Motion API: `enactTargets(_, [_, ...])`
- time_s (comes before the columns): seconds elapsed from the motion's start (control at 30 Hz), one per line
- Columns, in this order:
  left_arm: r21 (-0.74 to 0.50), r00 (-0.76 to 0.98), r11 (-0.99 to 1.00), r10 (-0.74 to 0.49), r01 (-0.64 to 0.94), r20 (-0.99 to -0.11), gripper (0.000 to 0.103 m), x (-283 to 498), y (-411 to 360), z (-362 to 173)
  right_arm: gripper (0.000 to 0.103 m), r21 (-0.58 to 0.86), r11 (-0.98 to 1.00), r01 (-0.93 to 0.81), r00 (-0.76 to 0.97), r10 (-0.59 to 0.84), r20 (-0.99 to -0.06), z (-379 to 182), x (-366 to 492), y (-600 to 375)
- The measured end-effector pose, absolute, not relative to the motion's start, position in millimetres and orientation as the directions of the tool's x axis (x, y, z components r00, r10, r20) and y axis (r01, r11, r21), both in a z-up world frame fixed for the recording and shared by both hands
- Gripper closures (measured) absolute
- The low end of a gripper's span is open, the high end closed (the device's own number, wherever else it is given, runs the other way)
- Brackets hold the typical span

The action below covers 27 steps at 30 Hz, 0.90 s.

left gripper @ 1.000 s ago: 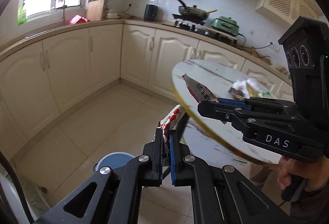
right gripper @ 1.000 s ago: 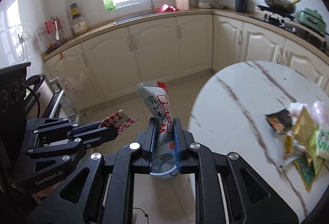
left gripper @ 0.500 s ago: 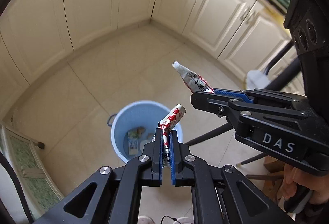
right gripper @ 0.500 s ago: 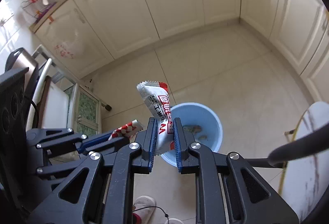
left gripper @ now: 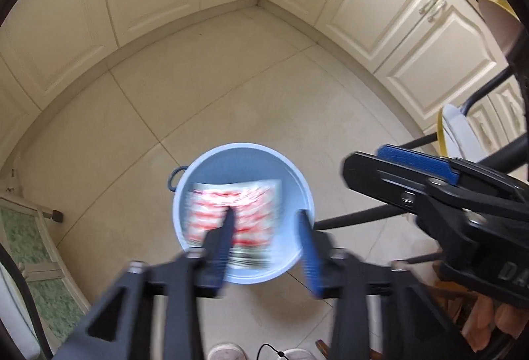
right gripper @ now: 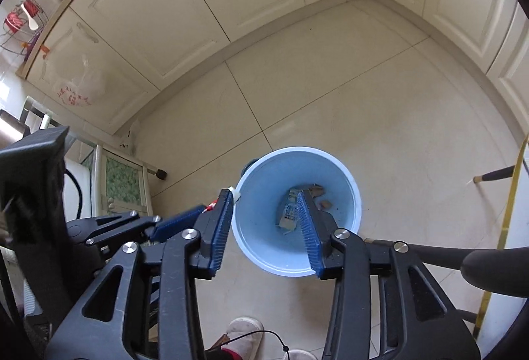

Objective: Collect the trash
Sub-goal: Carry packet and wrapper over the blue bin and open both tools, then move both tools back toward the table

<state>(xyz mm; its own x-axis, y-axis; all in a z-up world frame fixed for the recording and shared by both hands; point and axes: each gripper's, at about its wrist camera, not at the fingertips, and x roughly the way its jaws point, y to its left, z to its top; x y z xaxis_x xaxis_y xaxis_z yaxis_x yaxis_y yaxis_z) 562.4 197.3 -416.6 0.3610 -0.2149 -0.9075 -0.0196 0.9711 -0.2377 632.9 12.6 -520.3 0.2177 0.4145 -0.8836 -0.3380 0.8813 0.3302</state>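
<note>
A light blue bin stands on the tiled floor below both grippers; it also shows in the right wrist view. My left gripper is open above it. A red and white wrapper, blurred, is loose in the air over the bin's mouth. My right gripper is open and empty above the bin; it shows at the right of the left wrist view. Several wrappers lie on the bin's bottom.
Cream cabinets line the walls around the floor. The round table's yellow edge and dark chair legs are at the right. A small glass-fronted cabinet stands at the left. My slippers are below.
Both grippers moved over the bin and opened. The right gripper's white wrapper is gone from its jaws. The left gripper's red and white wrapper has come free and is dropping.
</note>
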Motion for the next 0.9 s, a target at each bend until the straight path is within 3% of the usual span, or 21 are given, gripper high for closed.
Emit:
enactTargets(0.2, [-0.206,0.401,0.975,-0.159,-0.078,-0.902,0.051,539,195,-394,0.054,0.327,0.883,-0.336,0.255,0.420,-0.871,-492,623,5])
enactTargets(0.43, [-0.164,0.534,0.973,-0.054,-0.160,-0.844,0.046,477,205,-315,0.047,0.309,0.864,-0.396,0.333,0.449,-0.829,-422,589,13])
enactTargets(0.63, [-0.093,0.685,0.981,0.051,-0.171,-0.726,0.026,413,180,-228,0.042,0.231,0.843,-0.486,0.457,0.471,-0.754,-331,529,16])
enactTargets(0.77, [-0.085,0.779,0.984,0.068,-0.154,-0.624,0.016,368,153,-174,0.032,0.164,0.856,-0.491,0.588,0.464,-0.663,-256,475,-7])
enactTargets(0.9, [-0.068,0.855,0.990,0.075,-0.127,-0.513,0.008,321,110,-130,0.012,0.101,0.887,-0.450,0.707,0.423,-0.567,-193,421,-42])
